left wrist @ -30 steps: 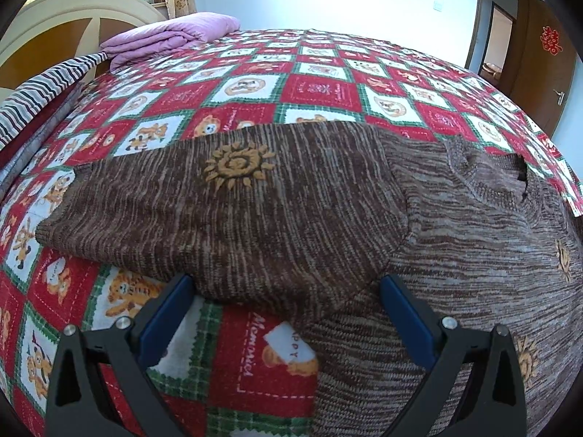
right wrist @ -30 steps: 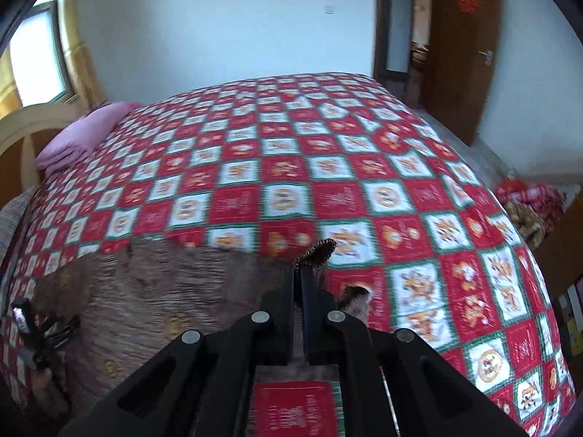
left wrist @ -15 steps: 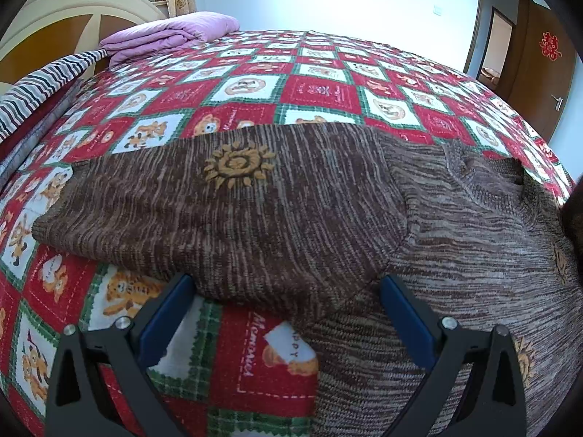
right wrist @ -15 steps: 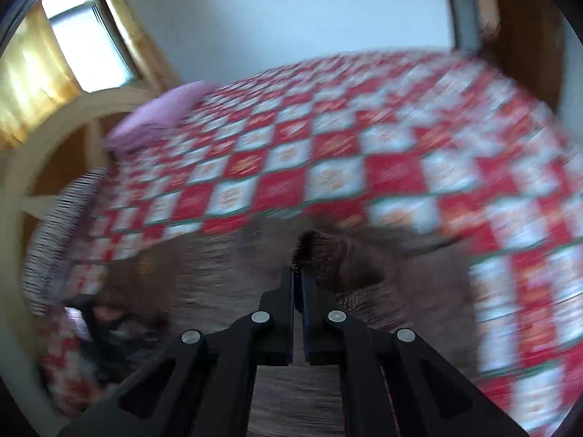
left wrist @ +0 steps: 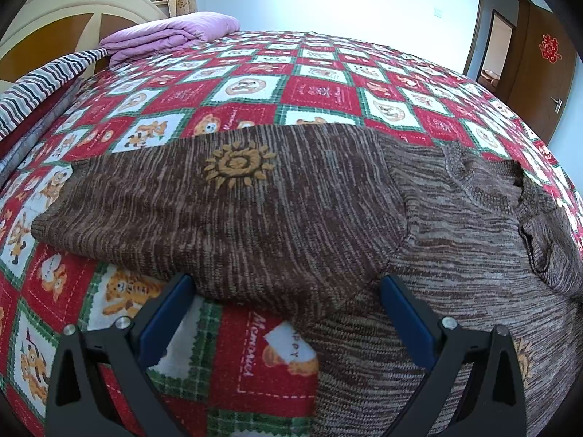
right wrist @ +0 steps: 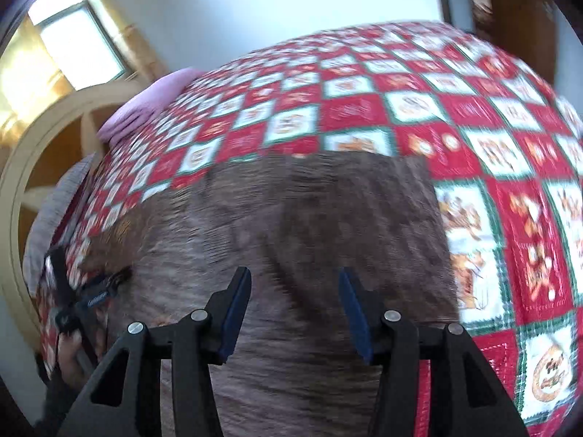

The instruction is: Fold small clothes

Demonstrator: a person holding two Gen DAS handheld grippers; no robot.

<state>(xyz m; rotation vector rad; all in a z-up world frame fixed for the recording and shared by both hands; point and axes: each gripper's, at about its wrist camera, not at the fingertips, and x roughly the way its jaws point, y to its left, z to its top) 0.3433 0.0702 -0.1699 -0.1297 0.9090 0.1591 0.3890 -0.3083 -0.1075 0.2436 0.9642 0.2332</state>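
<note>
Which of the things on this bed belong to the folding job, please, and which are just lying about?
For the job:
brown knit sweater
left gripper, open at the sweater's near edge
right gripper, open above the sweater

Just lying about:
folded purple blanket
striped cloth
patchwork bedspread, only the work surface

Coarse, matt brown knit sweater (left wrist: 291,218) on a smooth printed cotton-like quilt (left wrist: 328,87); purple blanket (left wrist: 171,32) looks soft

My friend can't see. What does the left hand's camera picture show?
A brown knitted sweater with an orange sun on its sleeve lies flat on a red, white and green teddy-bear quilt. The left gripper hangs open at the sleeve's near edge. A folded purple blanket sits far back.
</note>
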